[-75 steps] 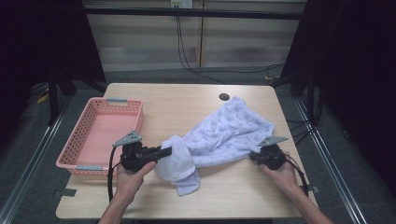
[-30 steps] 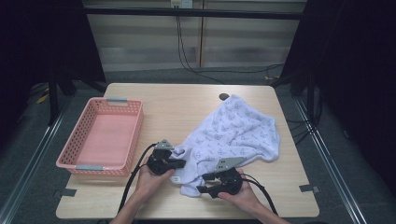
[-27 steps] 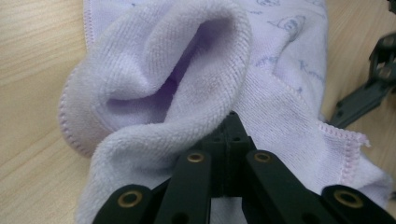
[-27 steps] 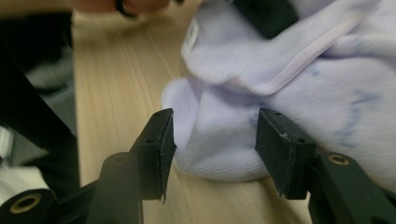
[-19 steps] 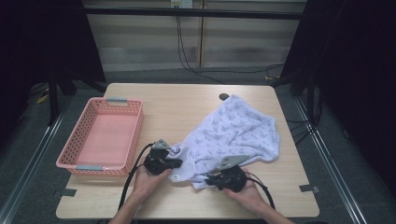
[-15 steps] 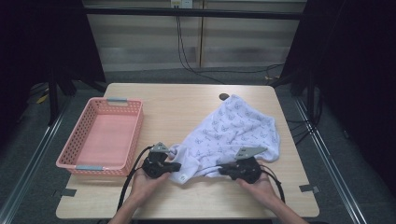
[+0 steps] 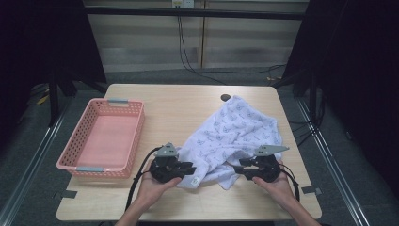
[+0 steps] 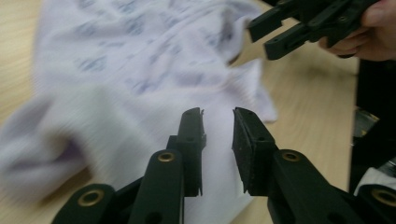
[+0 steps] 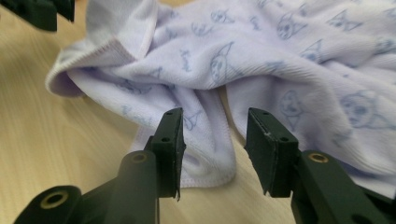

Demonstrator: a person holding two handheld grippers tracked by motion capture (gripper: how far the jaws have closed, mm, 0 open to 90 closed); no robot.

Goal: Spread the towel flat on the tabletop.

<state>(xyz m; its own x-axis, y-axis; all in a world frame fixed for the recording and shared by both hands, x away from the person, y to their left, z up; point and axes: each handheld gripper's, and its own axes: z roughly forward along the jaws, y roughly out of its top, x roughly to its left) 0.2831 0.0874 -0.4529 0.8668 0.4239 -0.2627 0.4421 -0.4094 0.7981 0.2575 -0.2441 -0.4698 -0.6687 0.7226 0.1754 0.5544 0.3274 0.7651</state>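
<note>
Both grippers have slid apart along the towel [image 7: 233,141], left gripper [image 8: 218,140] and right gripper [image 9: 214,149] just released, so its near edge probably slumps back crumpled.

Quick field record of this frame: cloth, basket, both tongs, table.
cloth: white printed towel, crumpled on right half of table, near edge folded
basket: pink, left side, nothing in it, apart from towel
left tongs: jaws apart over the towel's near left corner, just been opening, nothing pinched
right tongs: jaws apart at towel's near fold, just been opening, nothing pinched
table: light wood
</note>
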